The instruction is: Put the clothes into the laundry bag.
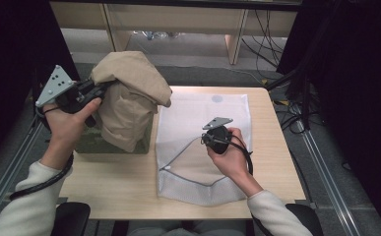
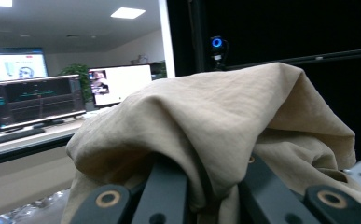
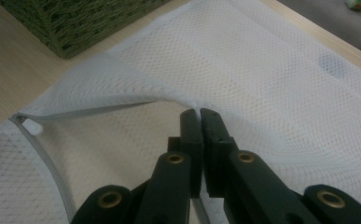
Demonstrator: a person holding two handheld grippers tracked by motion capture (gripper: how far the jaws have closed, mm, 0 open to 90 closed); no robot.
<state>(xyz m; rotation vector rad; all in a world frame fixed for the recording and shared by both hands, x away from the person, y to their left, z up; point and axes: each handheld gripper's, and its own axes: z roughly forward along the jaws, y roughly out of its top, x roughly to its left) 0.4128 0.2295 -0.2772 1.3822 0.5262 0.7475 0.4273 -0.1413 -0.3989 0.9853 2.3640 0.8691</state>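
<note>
Loading is only beginning: left claw (image 1: 95, 92) is gripping the tan garment (image 1: 129, 98) above the green basket (image 1: 87, 142), while right claw (image 1: 204, 139) is pinching open the mesh laundry bag (image 1: 227, 118) on the table (image 1: 114, 182); nothing is inside it yet.

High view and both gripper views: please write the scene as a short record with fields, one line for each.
left claw: shut on the beige cloth, lifted over the green basket
right claw: shut on the zipper edge of the white mesh bag, holding its mouth open
mesh bag: lies flat on the wooden table, beside the basket
zipper: open
</note>
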